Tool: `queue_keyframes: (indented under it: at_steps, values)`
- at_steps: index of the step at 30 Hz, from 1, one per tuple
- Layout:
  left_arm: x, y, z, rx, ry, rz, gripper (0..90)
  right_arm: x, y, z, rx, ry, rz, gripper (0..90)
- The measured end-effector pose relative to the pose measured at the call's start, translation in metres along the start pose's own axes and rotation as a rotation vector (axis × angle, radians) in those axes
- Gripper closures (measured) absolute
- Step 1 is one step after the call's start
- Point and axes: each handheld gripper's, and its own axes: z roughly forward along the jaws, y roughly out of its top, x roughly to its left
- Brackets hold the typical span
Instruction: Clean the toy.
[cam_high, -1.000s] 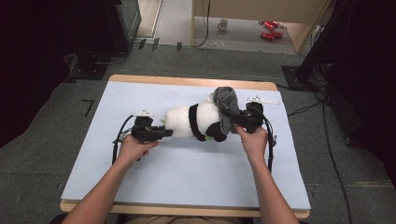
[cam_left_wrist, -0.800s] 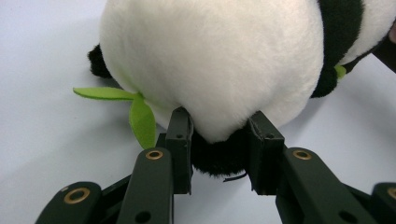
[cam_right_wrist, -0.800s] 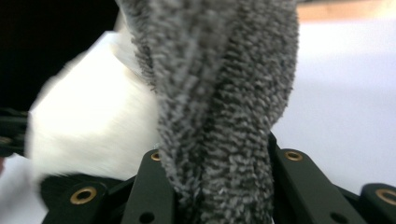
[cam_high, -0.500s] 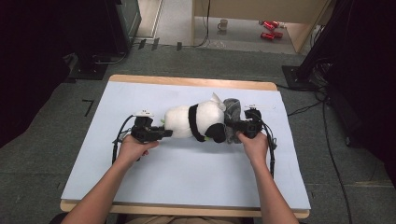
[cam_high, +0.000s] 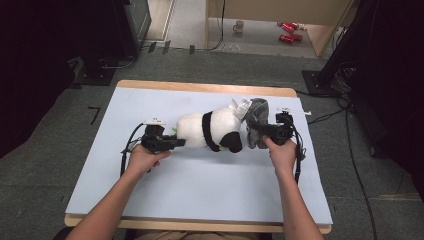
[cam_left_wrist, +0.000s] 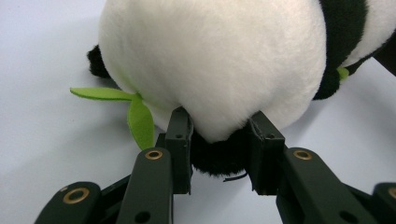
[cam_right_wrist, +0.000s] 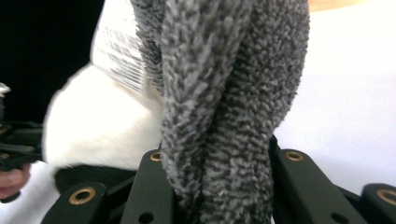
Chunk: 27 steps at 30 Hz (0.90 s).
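A black-and-white panda plush (cam_high: 210, 131) lies on its side in the middle of the pale mat (cam_high: 200, 185). My left gripper (cam_high: 178, 143) is shut on the black tuft at its rear end (cam_left_wrist: 219, 158), next to a green felt leaf (cam_left_wrist: 137, 116). A grey fuzzy cloth (cam_high: 256, 126) hangs against the panda's head end, with a white label (cam_high: 243, 106) beside it. My right gripper (cam_high: 260, 132) is shut on that grey cloth (cam_right_wrist: 229, 102), which bunches between the jaws. Behind it are the white label (cam_right_wrist: 119, 51) and the panda's white fur (cam_right_wrist: 93, 130).
The mat covers a wooden table (cam_high: 200, 88). Cables trail from both grippers across the mat. On the floor beyond stand a black cabinet (cam_high: 125, 25), a mug (cam_high: 239, 26) and red items (cam_high: 287, 31). Open mat lies in front of the panda.
The grey cloth has come down from over the panda's head and shifted right, now hanging beside the head. My right gripper moved slightly right and nearer with it. The left gripper stayed put.
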Motion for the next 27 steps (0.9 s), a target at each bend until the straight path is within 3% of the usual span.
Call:
queue_keyframes:
  at_steps: [3,7,15,20,24,27]
  values:
    - [-0.001,-0.001,0.000,0.000,0.003,0.005,66.5,0.009,0.005,-0.001,-0.027,0.024,-0.021,70.6]
    - [-0.002,-0.004,0.000,0.000,0.004,0.010,66.4,0.017,0.007,0.008,-0.002,0.042,-0.042,70.6]
    - [-0.003,-0.006,0.000,0.001,0.003,0.015,66.0,0.019,0.002,0.022,0.039,0.000,-0.079,70.7]
    - [-0.003,-0.006,0.000,0.001,0.000,0.012,65.8,0.011,-0.008,0.031,0.084,-0.045,-0.066,70.8]
    - [-0.001,-0.005,0.000,0.003,-0.002,0.010,65.7,0.006,-0.018,0.044,0.190,-0.089,-0.055,70.7]
    - [0.000,-0.003,0.000,0.005,-0.007,0.002,65.7,0.006,-0.024,0.049,0.221,-0.094,-0.043,70.7]
